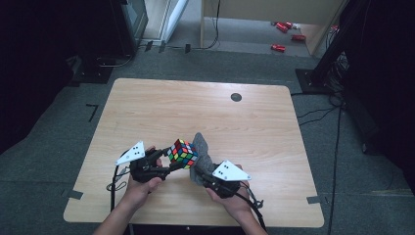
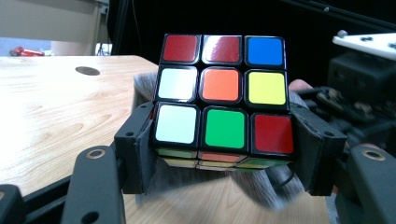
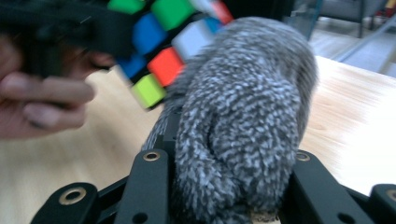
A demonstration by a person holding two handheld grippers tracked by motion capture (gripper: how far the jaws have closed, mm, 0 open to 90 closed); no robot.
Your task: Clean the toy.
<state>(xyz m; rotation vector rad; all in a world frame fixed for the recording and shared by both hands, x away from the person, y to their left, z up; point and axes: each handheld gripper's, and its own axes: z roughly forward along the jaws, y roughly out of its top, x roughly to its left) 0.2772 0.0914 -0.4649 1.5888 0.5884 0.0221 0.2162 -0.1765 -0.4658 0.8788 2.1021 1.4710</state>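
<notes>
A: While the left gripper (image 1: pixel 166 164) pinches the Rubik's cube (image 1: pixel 182 153) by its bottom layer, how should the wiping go?

B: I'd keep that pinch firm and steady. In the left gripper view the jaws press on opposite sides of the cube (image 2: pixel 223 107), which hangs above the table (image 1: pixel 147 112) near its front edge. The right gripper (image 1: pixel 203 174) has its jaws squeezed on a fluffy grey cloth (image 3: pixel 243 126), bunched thick between them.

A: And the cloth's place?

B: It touches the cube's right side. Short, light strokes seem best; a hard push could twist a layer or knock the cube loose.

A: Counting things up?

B: One cube, one cloth, two grippers, one table. On the floor beyond the table lie four small red things (image 1: pixel 285 35); I cannot tell what they are.
</notes>
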